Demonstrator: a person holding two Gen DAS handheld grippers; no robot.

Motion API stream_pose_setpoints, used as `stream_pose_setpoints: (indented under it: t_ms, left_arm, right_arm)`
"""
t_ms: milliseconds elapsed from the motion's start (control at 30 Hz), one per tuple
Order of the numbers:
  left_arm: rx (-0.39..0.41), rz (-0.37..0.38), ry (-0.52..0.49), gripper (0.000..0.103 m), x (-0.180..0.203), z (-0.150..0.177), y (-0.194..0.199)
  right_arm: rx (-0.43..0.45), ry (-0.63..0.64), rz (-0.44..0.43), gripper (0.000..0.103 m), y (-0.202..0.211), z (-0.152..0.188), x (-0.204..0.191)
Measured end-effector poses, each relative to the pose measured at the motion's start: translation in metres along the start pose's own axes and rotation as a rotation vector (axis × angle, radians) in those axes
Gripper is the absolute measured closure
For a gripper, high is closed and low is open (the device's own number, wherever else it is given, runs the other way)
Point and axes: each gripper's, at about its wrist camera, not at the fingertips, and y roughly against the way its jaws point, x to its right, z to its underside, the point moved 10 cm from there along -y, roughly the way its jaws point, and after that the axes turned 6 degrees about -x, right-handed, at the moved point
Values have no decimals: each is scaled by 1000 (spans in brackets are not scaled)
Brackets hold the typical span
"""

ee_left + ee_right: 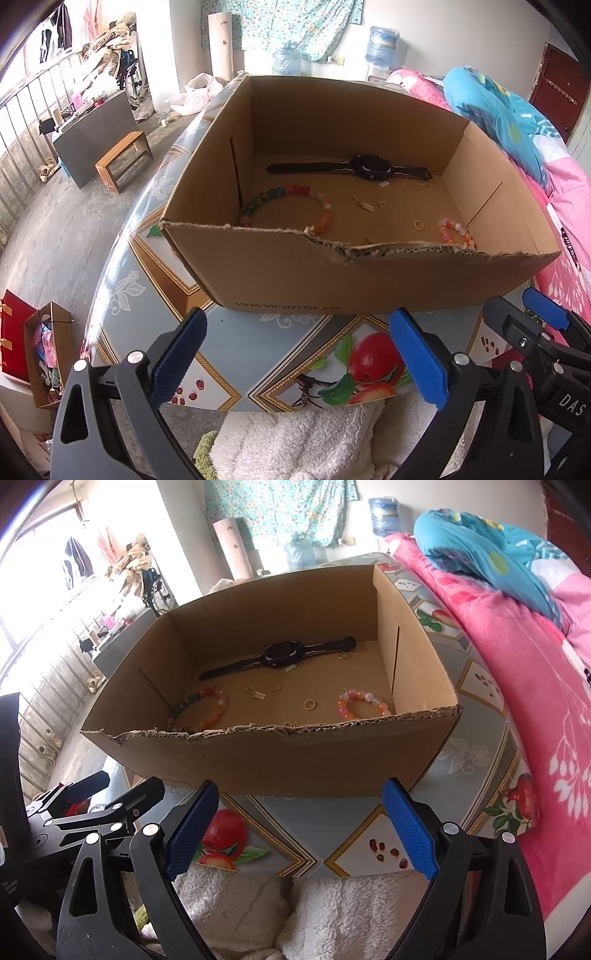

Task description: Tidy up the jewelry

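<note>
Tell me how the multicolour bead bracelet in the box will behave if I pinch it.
The bracelet is likely floppy: separate round beads on a string, so it will probably sag from one pinch. The glossy beads may slip on the pads. It lies flat, so rolling away seems unlikely.

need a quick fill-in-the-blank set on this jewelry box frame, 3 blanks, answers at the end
1. All the jewelry lies inside an open ____ box.
2. The black watch lies near the box's ____ wall.
3. Both the left gripper and the right gripper are ____ and hold nothing.

Answers: cardboard; far; open
</note>
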Motion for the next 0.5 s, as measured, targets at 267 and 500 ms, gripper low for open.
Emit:
stream_pose_setpoints:
  t_ms: [267,500]
  left_arm:
    - [-1,-1,0,6,1,1,0]
    - [2,-4,1,6,0,2,0]
  right_arm:
    - [-1,6,4,17,0,0,0]
    - [-1,9,7,17,0,0,-1]
